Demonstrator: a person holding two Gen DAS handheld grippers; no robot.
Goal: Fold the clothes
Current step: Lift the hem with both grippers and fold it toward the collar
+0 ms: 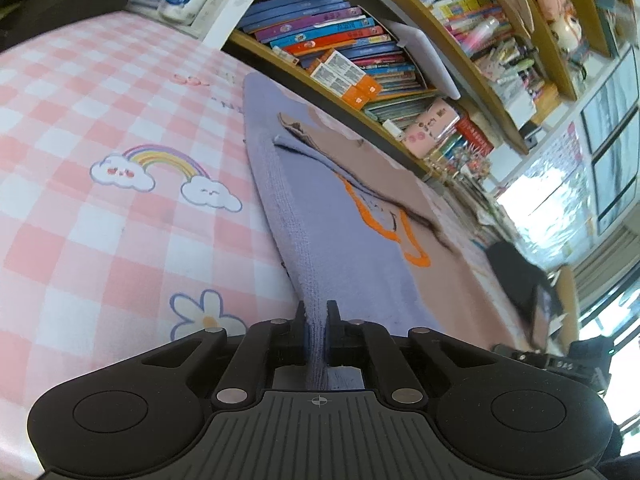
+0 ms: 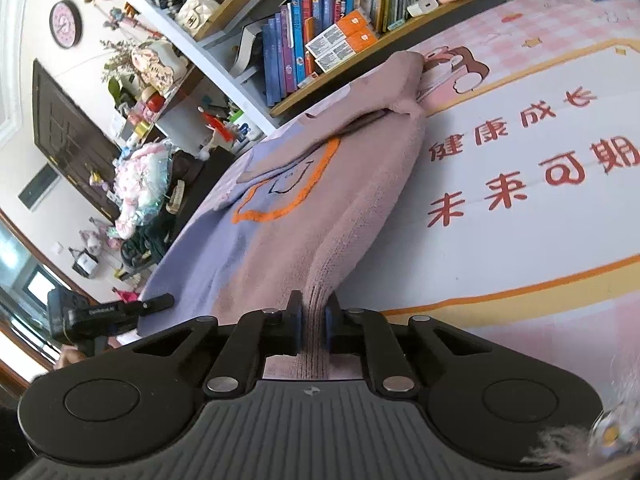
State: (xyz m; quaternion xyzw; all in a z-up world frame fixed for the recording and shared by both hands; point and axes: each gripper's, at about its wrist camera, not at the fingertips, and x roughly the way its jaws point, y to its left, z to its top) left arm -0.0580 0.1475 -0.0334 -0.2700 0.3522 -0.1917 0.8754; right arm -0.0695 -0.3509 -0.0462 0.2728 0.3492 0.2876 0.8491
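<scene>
Left claw [image 1: 317, 316] sits at the bottom centre of the left wrist view, its two fingers pinching a ribbed lavender edge of the sweater [image 1: 360, 216]. From the pinch the garment runs up and away toward the upper middle of the frame, lavender on the left, dusty pink on the right, with an orange outline stitched across the middle. It lies on a pink-and-white checked sheet [image 1: 100, 120] printed with a rainbow [image 1: 160, 164] and a daisy, which fills the left half of the picture. A bookshelf [image 1: 360, 52] packed with colourful books slants across the upper right.

Right claw [image 2: 313, 316], at the bottom centre of the right wrist view, is likewise pressed onto the sweater [image 2: 320, 184], gripping a ribbed pink edge between its blue-padded fingers. The cloth rises from the pinch as a bunched ridge and spreads to the upper left, pink nearest the claw and lavender beyond, the orange outline in the middle of the frame. To the right of it lies the sheet [image 2: 520, 240] with red Chinese characters inside an orange border. At the lower left edge of this view the left claw [image 2: 156, 303] shows as a black tip lying against the lavender side. A round wall clock [image 2: 65, 24] hangs at the upper left.
</scene>
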